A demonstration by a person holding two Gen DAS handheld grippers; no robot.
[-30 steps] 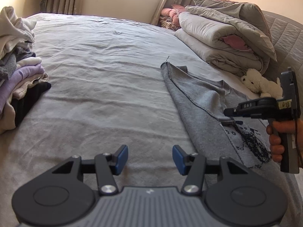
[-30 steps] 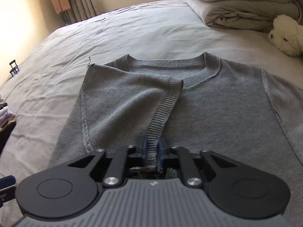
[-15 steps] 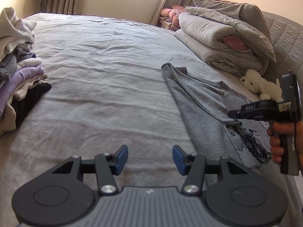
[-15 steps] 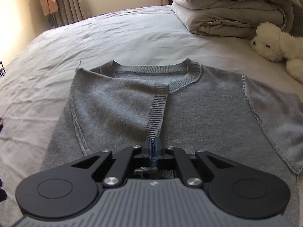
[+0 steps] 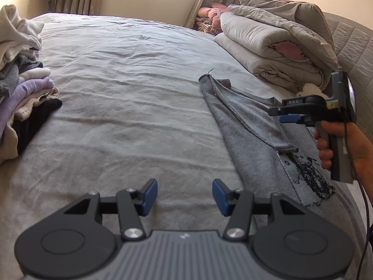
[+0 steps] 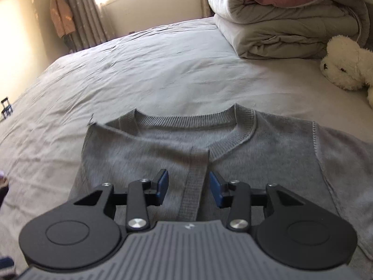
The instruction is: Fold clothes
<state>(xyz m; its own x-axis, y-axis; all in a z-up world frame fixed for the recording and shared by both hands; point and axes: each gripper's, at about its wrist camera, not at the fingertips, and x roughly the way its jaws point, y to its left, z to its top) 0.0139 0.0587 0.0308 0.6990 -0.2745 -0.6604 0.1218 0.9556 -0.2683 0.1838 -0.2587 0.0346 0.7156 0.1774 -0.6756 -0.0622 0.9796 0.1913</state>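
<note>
A grey sweatshirt (image 6: 268,154) lies flat on the bed, collar towards the far side, its left sleeve folded across the chest. The sleeve's ribbed cuff (image 6: 194,186) rests on the body. My right gripper (image 6: 188,187) hovers over that cuff with its jaws opening; the cuff lies between and below the blue pads, and neither pad presses on it. In the left wrist view the sweatshirt (image 5: 251,135) shows a dark print, and the right gripper (image 5: 288,116) is held above it by a hand. My left gripper (image 5: 184,197) stands open over bare sheet, left of the garment.
A pile of clothes (image 5: 18,88) sits at the bed's left edge. A folded grey duvet (image 5: 275,44) and a white plush toy (image 6: 347,67) lie at the head of the bed. Grey sheet (image 5: 130,88) spreads between pile and sweatshirt.
My right gripper let go of the sleeve cuff and its jaws spread apart; the cuff now lies on the sweatshirt. The right hand drew back from the cuff. The left gripper stayed still.
</note>
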